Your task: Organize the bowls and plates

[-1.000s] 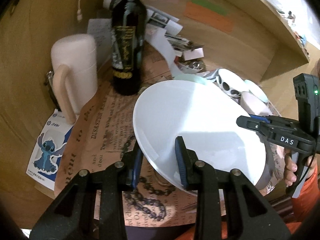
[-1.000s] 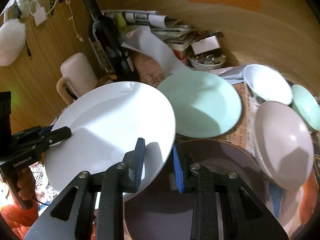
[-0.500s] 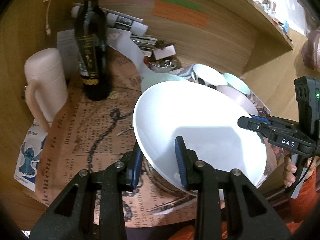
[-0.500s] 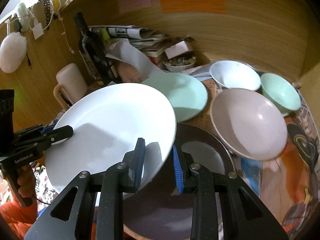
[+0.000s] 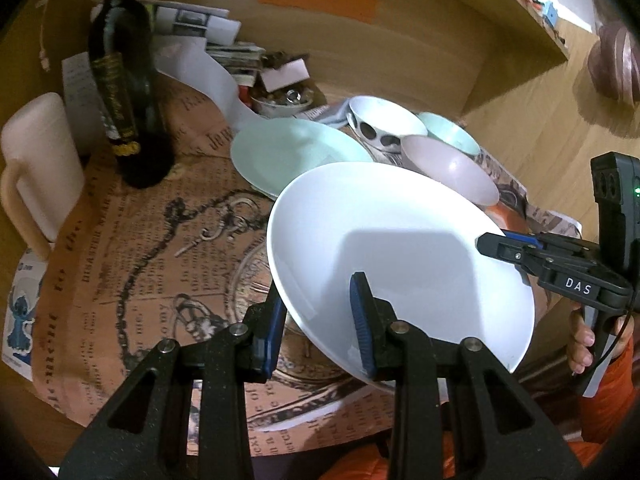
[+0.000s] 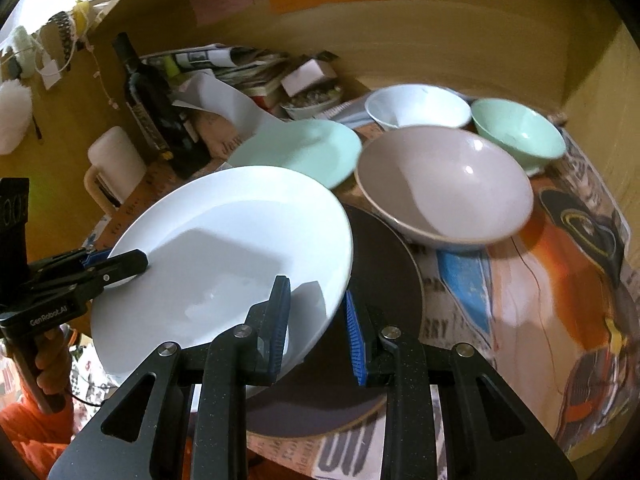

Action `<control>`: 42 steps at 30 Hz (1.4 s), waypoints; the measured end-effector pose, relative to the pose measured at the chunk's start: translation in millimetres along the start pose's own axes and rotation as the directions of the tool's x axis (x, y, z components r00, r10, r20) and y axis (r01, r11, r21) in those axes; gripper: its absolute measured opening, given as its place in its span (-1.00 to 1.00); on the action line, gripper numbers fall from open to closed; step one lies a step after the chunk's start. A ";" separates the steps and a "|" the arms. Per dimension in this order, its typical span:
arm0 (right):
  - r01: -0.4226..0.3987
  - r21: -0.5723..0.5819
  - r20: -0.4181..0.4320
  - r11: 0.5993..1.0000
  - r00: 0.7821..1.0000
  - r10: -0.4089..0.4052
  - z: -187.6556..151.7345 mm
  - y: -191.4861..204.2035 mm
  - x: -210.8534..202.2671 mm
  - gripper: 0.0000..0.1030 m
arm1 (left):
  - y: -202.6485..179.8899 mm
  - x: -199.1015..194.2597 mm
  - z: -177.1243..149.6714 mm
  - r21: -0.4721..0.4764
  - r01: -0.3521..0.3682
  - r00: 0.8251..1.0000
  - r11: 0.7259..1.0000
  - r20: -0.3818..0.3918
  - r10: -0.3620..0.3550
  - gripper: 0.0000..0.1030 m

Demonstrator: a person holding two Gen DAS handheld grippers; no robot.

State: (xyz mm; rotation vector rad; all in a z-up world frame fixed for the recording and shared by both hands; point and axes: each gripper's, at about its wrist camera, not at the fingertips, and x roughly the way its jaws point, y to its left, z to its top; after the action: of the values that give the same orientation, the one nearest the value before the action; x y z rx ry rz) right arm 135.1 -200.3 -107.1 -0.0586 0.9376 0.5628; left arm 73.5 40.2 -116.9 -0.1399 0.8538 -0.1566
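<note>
Wooden walls closed in a cluttered bench (image 5: pixel 132 240) where the left hand-held gripper (image 5: pixel 318 320) and right hand-held gripper (image 6: pixel 316 316) each pinched a rim of the tilted white plate (image 6: pixel 224 256), held above a dark plate (image 6: pixel 380 276); uneven grip might have dropped it onto nearby bowls.
</note>
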 end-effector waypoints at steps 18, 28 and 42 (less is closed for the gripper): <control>0.028 0.077 -0.067 0.997 0.997 -0.023 -22.1 -26.5 9.9 -0.53 | -19.9 34.6 -8.2 0.044 0.009 0.997 0.999 -0.081 -0.005 -0.37; 0.014 0.083 -0.066 0.996 0.998 -0.008 -22.9 -29.2 10.7 -0.53 | -19.1 44.6 -7.1 0.042 -0.003 0.995 0.999 -0.103 0.007 -0.36; 0.007 0.085 -0.056 0.996 0.998 -0.002 -22.7 -31.9 6.3 -0.55 | -27.0 52.3 -5.5 0.114 -0.043 0.993 0.992 -0.107 0.055 -0.29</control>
State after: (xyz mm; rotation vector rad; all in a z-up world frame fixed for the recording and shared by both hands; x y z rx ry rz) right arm 136.5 -231.3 -131.7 0.0008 1.0145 0.5186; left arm 101.0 3.3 -154.1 -0.0049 0.9556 -0.1668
